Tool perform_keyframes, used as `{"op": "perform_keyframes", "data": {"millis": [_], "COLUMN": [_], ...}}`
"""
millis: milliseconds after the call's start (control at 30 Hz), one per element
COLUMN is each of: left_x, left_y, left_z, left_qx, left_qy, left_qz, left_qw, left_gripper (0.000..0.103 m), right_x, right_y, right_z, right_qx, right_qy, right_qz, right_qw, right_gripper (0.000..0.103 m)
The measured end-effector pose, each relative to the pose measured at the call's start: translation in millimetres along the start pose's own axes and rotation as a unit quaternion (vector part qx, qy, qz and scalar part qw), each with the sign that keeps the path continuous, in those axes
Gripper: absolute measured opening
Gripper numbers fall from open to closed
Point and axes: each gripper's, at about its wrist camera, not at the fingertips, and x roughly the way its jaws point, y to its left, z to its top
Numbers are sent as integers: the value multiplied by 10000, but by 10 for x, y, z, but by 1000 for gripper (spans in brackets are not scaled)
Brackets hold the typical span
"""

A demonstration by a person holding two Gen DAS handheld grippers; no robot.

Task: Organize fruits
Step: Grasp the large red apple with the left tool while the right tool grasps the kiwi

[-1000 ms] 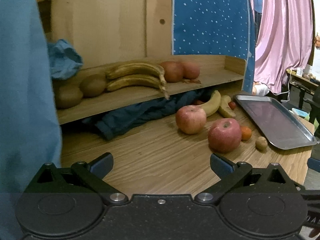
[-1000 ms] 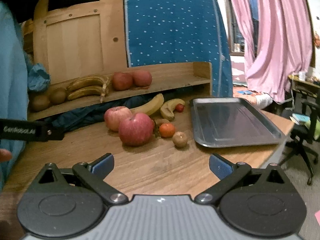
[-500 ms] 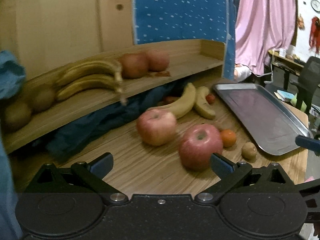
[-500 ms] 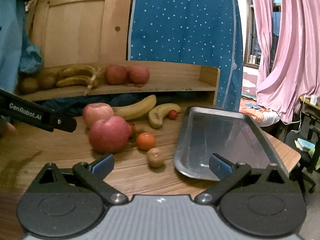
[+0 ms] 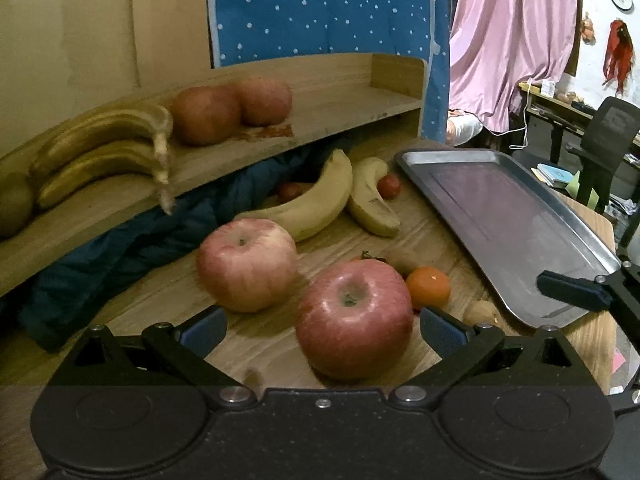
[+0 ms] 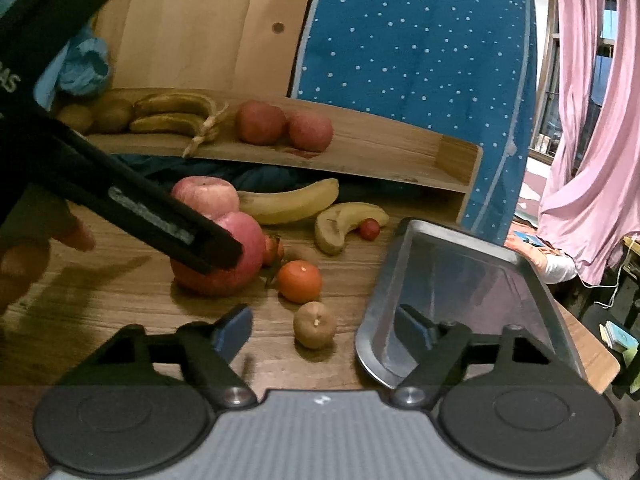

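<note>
My left gripper (image 5: pixel 320 326) is open, its jaws on either side of a red apple (image 5: pixel 354 318) on the wooden table; it also shows in the right wrist view (image 6: pixel 224 252) beside that apple (image 6: pixel 232 264). A second apple (image 5: pixel 246 264) lies behind, then two bananas (image 5: pixel 316 204), an orange (image 5: pixel 428 288), a small brown fruit (image 6: pixel 315 325) and a cherry tomato (image 5: pixel 389 186). My right gripper (image 6: pixel 324 330) is open and empty, over the near edge of the metal tray (image 6: pixel 472 280).
A wooden shelf (image 5: pixel 320 136) behind holds bananas (image 5: pixel 108 148), two apples (image 5: pixel 232 110) and kiwis (image 6: pixel 112 114). Dark blue cloth (image 5: pixel 120 240) is bunched under the shelf. The table edge is just right of the tray (image 5: pixel 520 232). A chair (image 5: pixel 608 140) stands beyond.
My left gripper moved forward and right until its open jaws flank the front apple. My right gripper moved forward and right toward the tray's near edge.
</note>
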Motion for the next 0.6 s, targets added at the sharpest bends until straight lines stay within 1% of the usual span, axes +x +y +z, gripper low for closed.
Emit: {"op": "perform_keyframes", "data": {"millis": [33,100,233,300,367,400,467,600], "left_x": [19,42,83,103,115,120,130,161], "left_y": [-7,-19,-30,-28,-27,-32,-41,-44], "left_z": [2,1,7,6,2,1,-6,-16], "left_qx": [-12,-30,-35,-39,-40,-25,-1,-5], "left_qy": [2,-3,10,26,33,28,27,70], "left_qz": [-8,-8,-21,-29,-53,-65,-81,-175], "left_qw": [10000,10000,10000,10000,10000,10000,10000,9998], "left_gripper": [102,101,97,96,95,94,92,85], "right_x": [12,39,116,140,163,172,180,184], "right_y": [2,5,26,24,22,18,3,-7], "right_z": [8,21,26,15,5,0,-1,-4], "right_qx": [17,68,56,98,136,162,256,355], "right_qy": [35,90,220,288,339,363,379,394], "right_qz": [46,147,222,254,254,253,288,286], "right_qw": [10000,9998,9995,9992,9990,9989,9985,9982], "right_gripper": [73,63,56,50,48,45,42,39]}}
